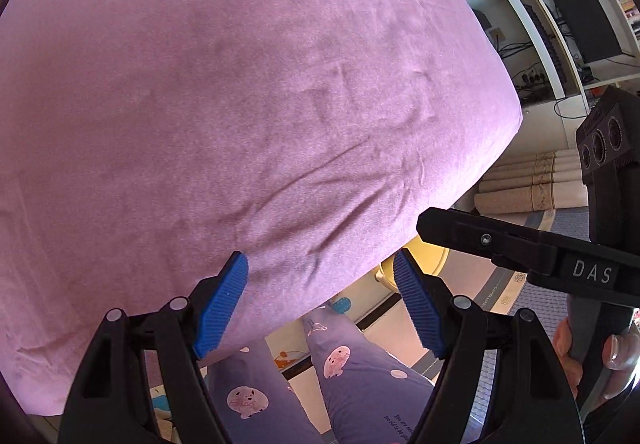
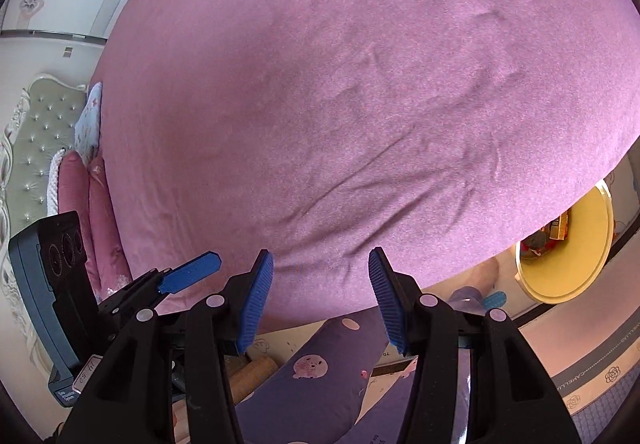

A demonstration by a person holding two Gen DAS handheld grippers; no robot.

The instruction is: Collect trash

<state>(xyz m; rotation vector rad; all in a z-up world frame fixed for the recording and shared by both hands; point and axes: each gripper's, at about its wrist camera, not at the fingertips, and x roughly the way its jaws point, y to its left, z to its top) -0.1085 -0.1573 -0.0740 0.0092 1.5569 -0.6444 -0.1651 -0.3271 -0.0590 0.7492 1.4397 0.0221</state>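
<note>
No trash is showing on the wrinkled pink velvety bed cover [image 2: 360, 104]; some may be lying in the round yellow plastic bin [image 2: 576, 268] (contents blurred) on the floor beside the bed. Left claw [image 1: 320, 304] and right claw [image 2: 320, 296] are hovering released, empty. Judgement: searching step; next, locating a piece.

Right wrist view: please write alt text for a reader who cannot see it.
The open right tongs, with blue pads, hold nothing above a wrinkled pink bedsheet. A round yellow bin with trash inside stands on the floor at right; the left tongs show at left.
</note>
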